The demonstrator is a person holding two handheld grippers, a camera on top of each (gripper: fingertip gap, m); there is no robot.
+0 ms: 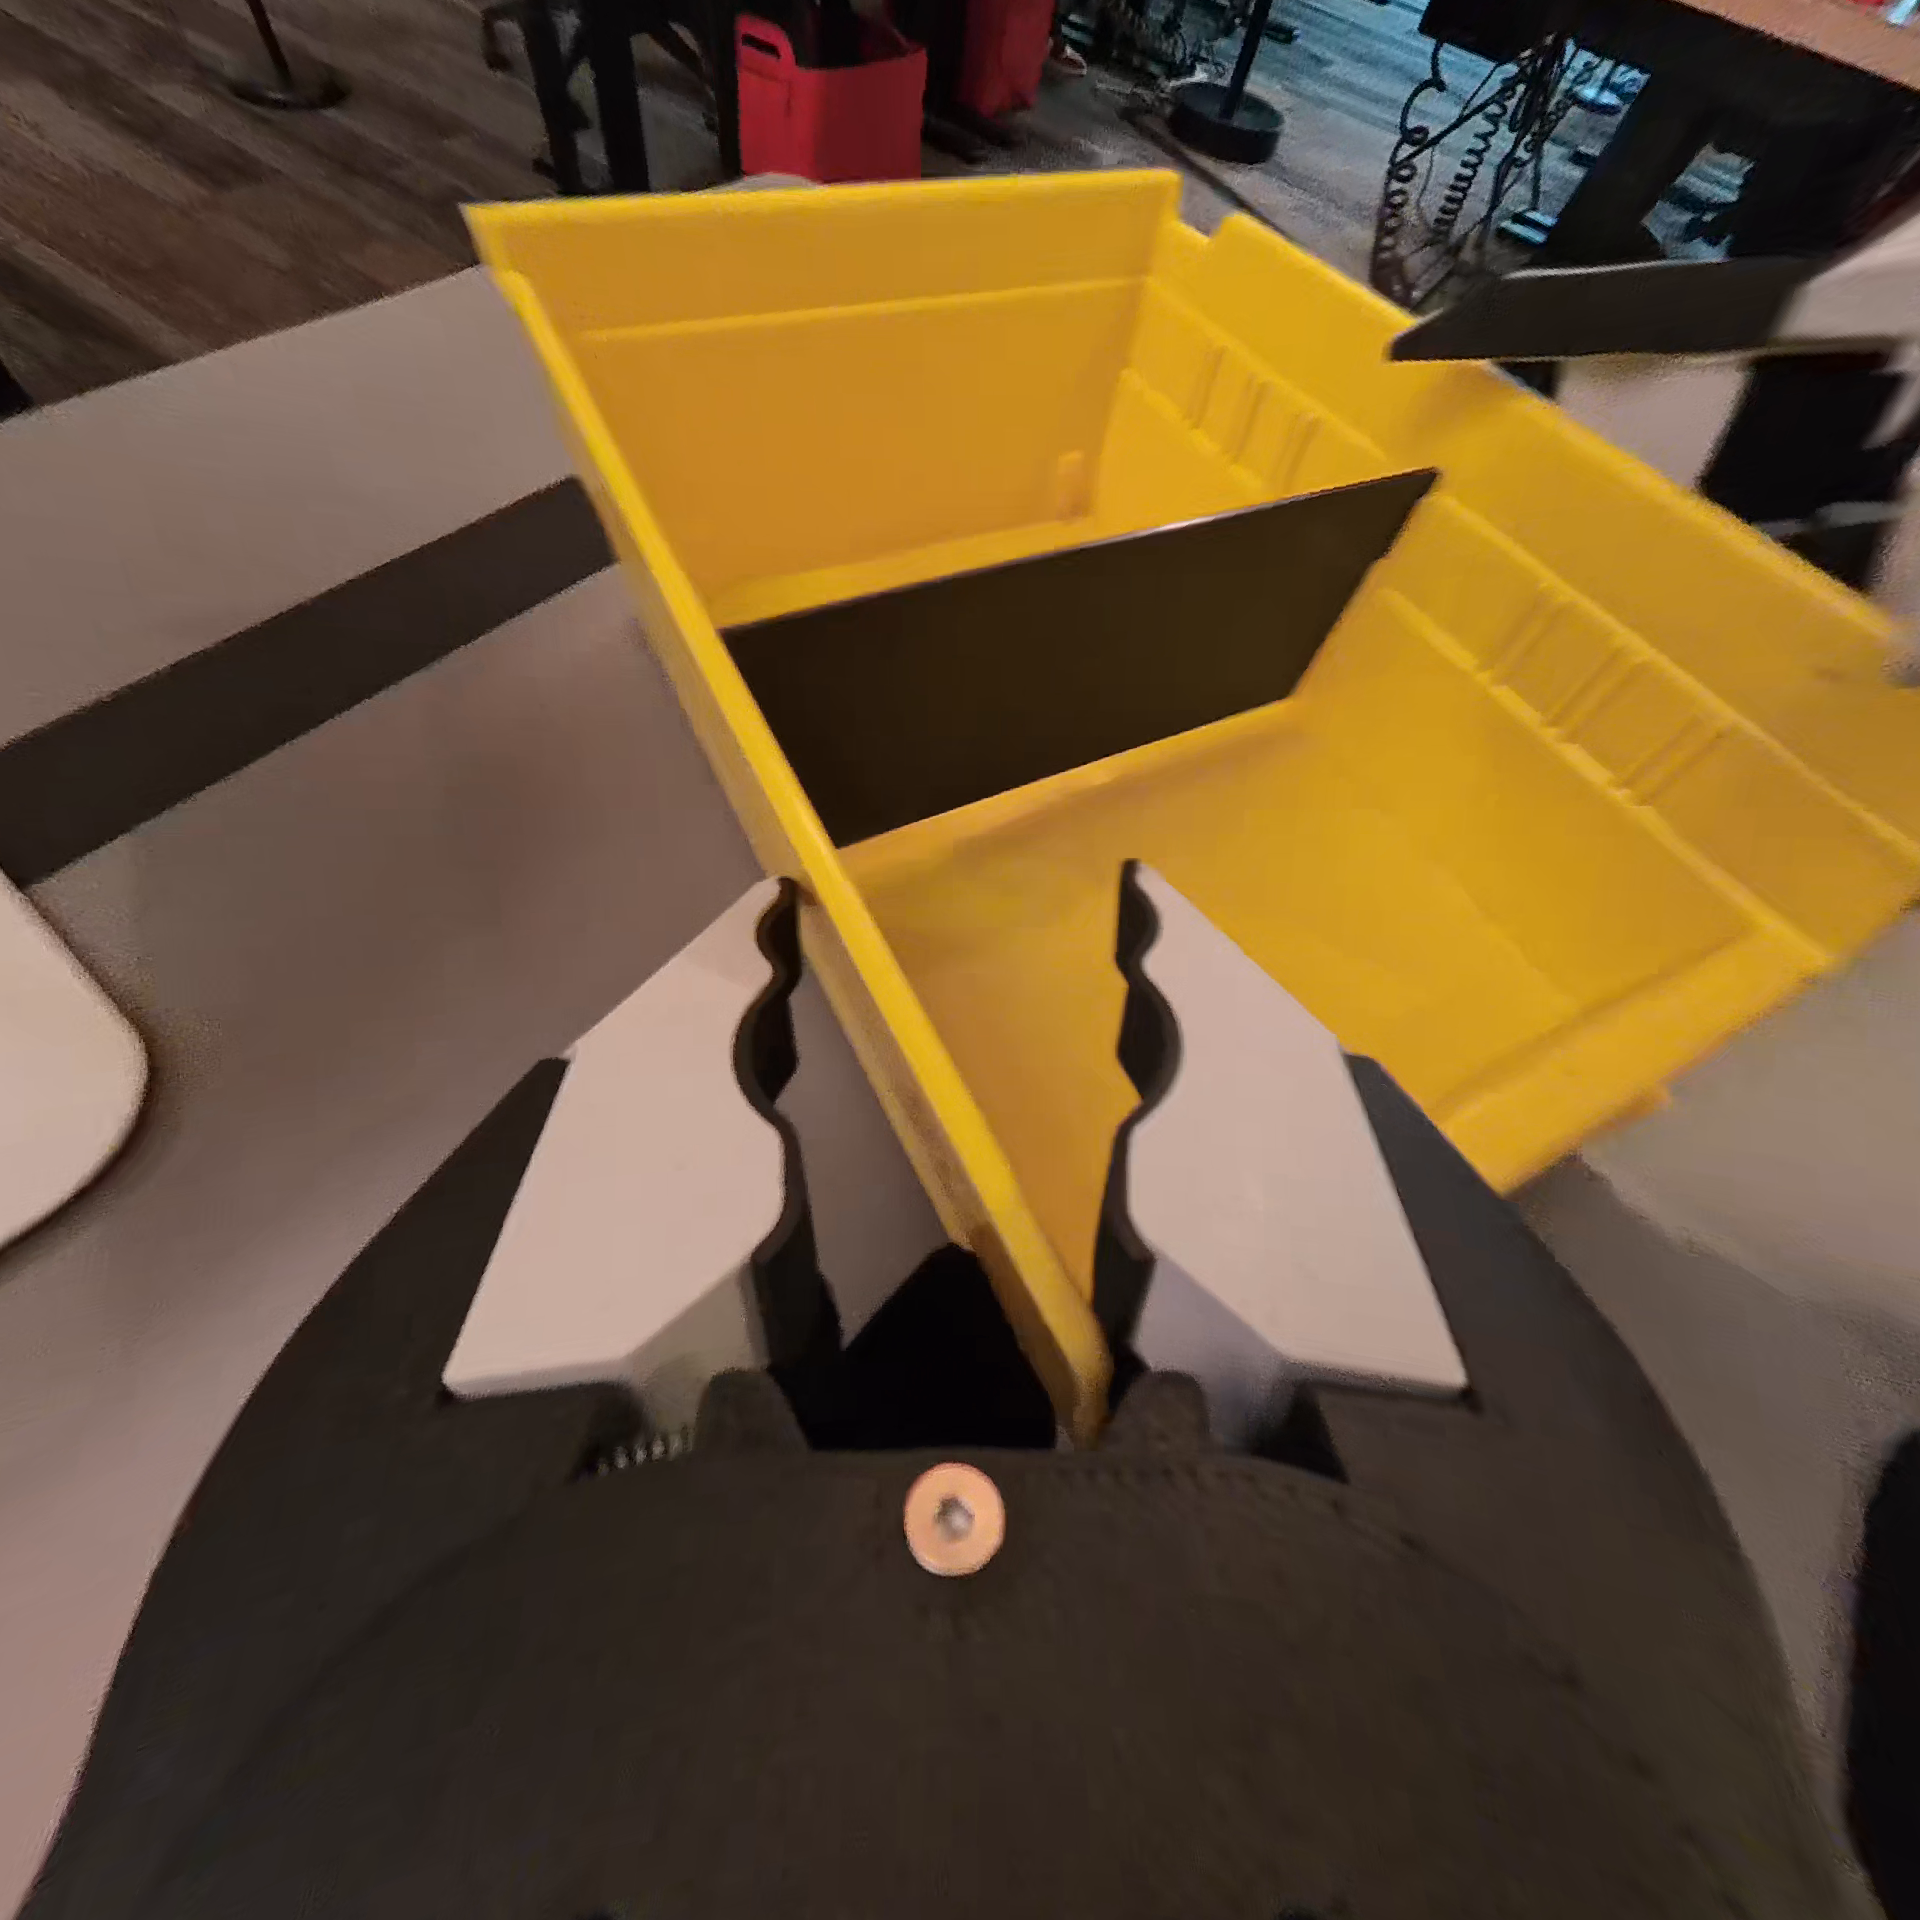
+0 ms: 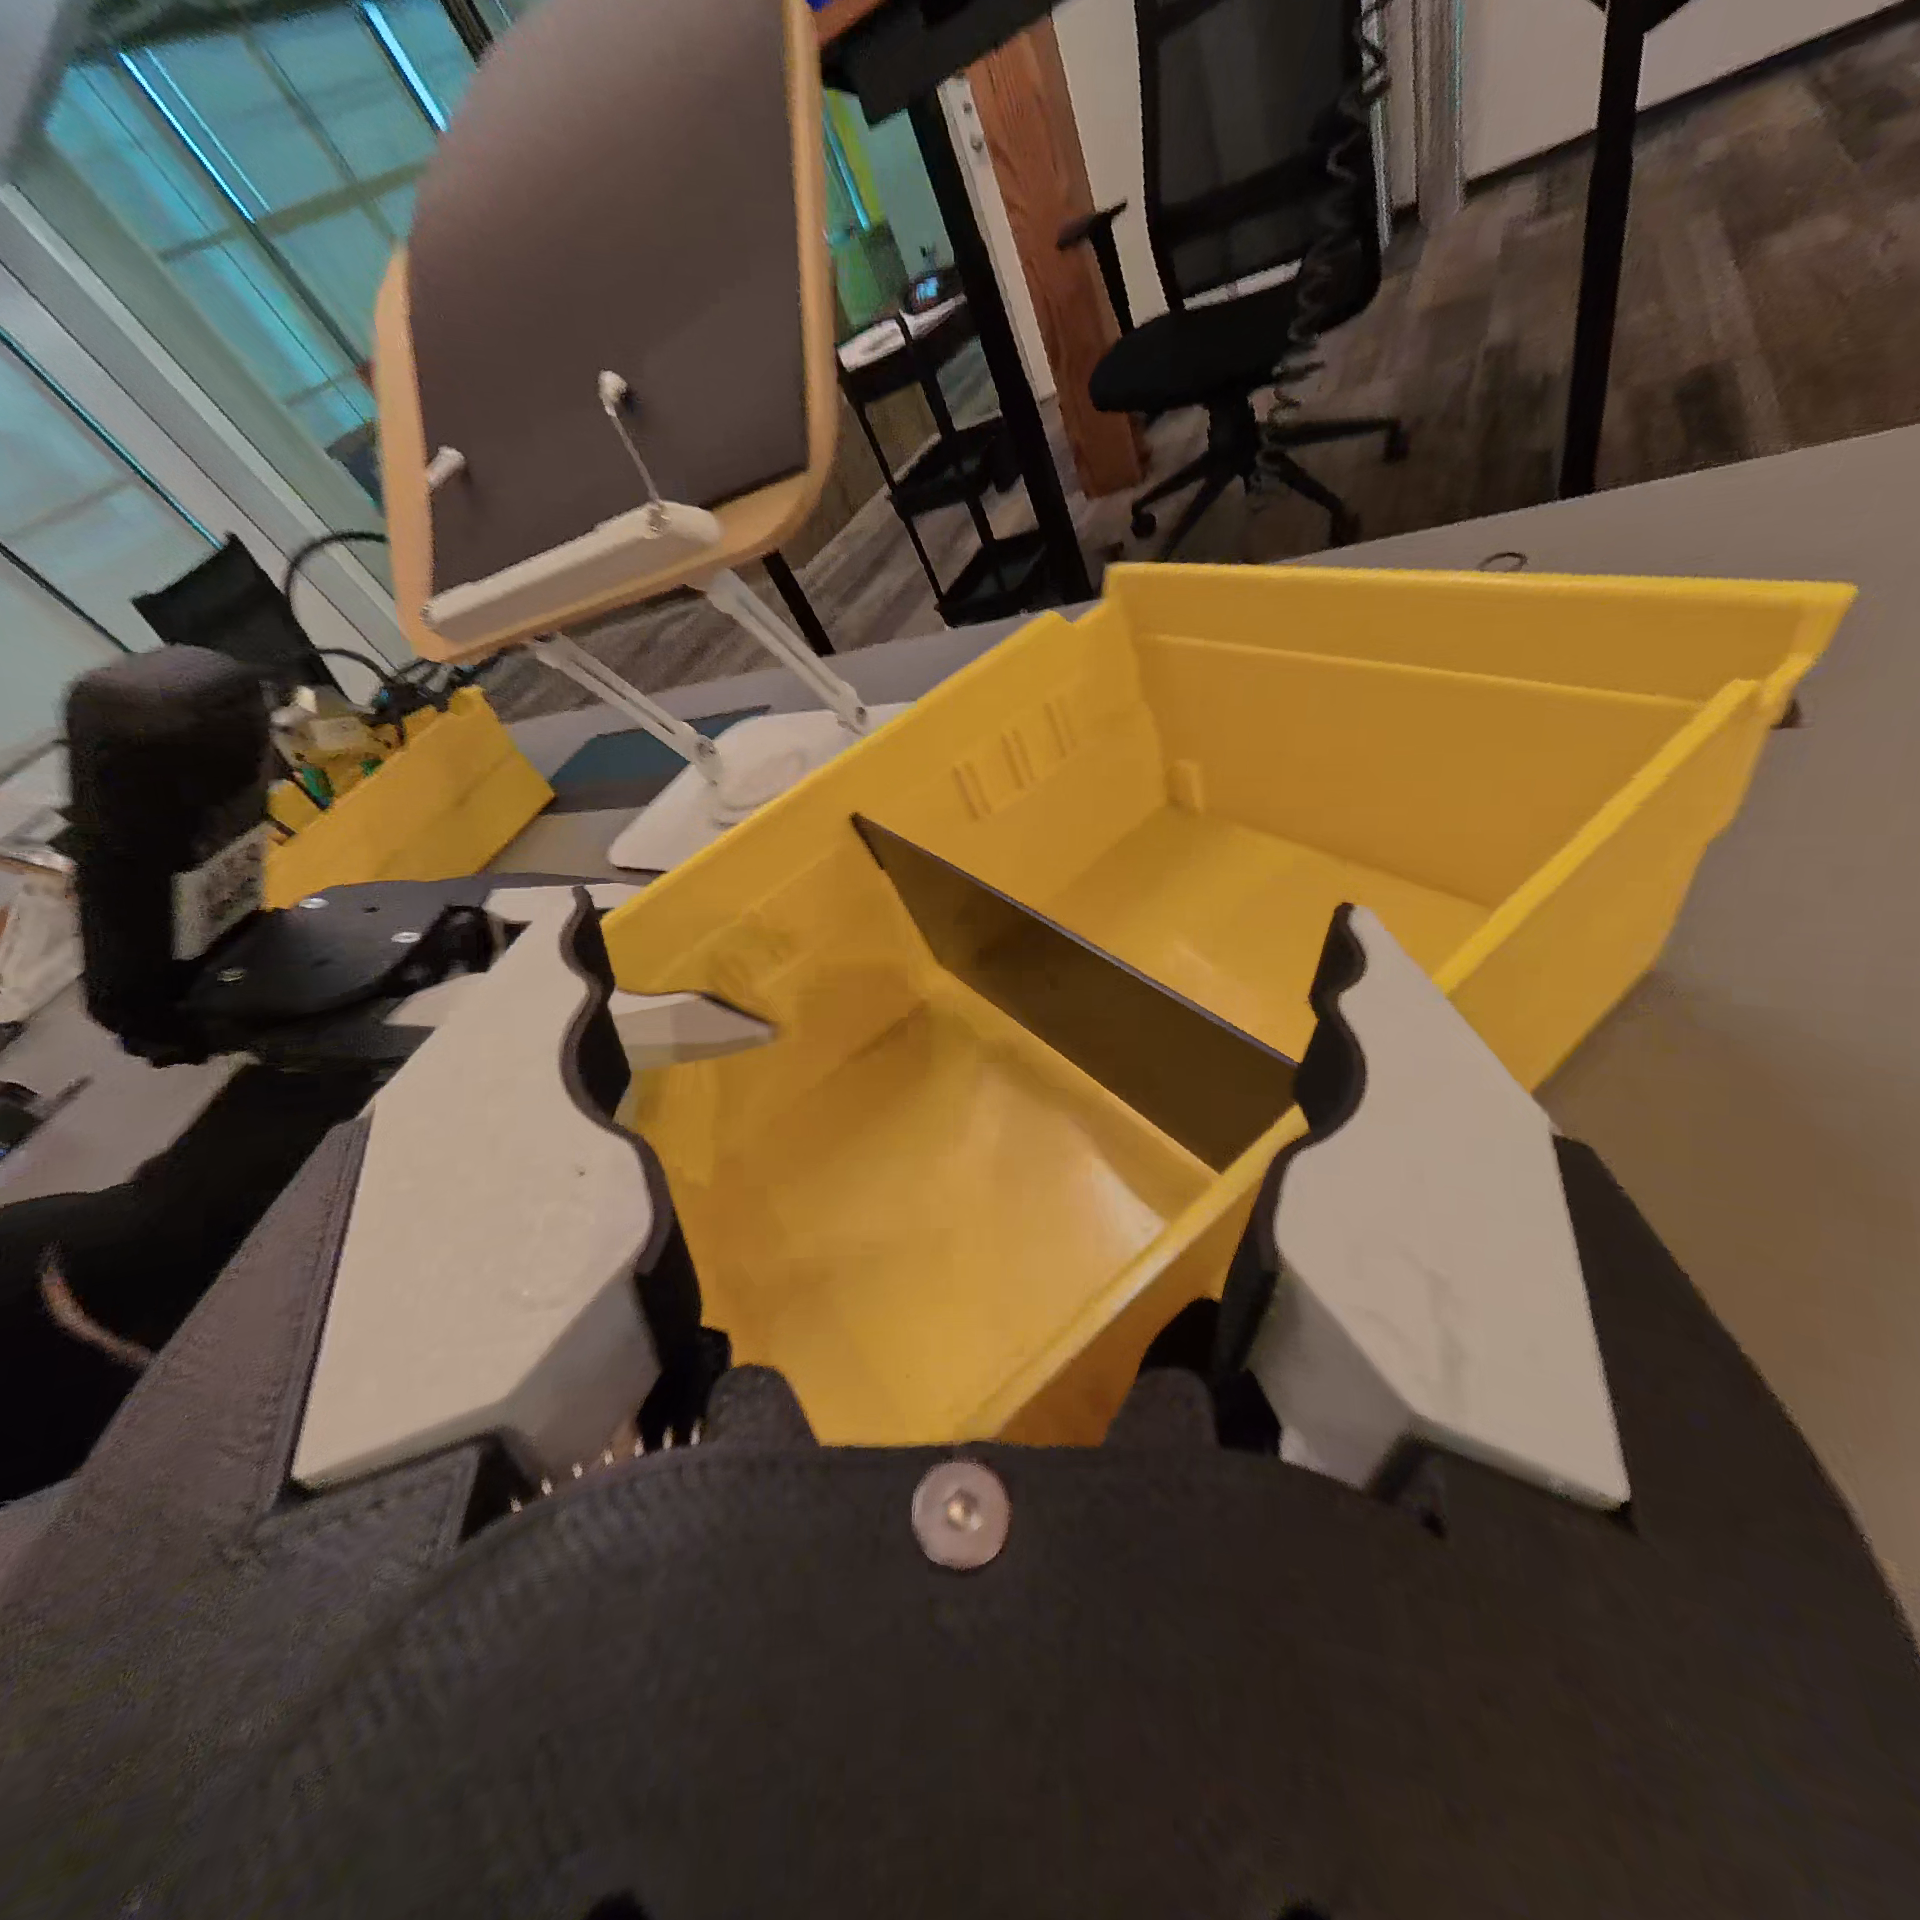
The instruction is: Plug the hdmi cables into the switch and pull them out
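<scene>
Here both our grippers, left [image 1: 951, 883] and right [image 2: 961, 925], stand open astride the yellow bin's [image 1: 831, 249] walls; closing carelessly, we may tip it.

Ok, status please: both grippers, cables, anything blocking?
Left gripper open, astride yellow bin wall. Right gripper open at bin corner. No cables or switch visible. Black divider inside.

Yellow bin [image 1: 1558, 935] blurred, cut off at right.

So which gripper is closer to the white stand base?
Left. The left gripper straddles the bin wall beside the base; the right gripper sits at the bin's opposite wall.
</scene>
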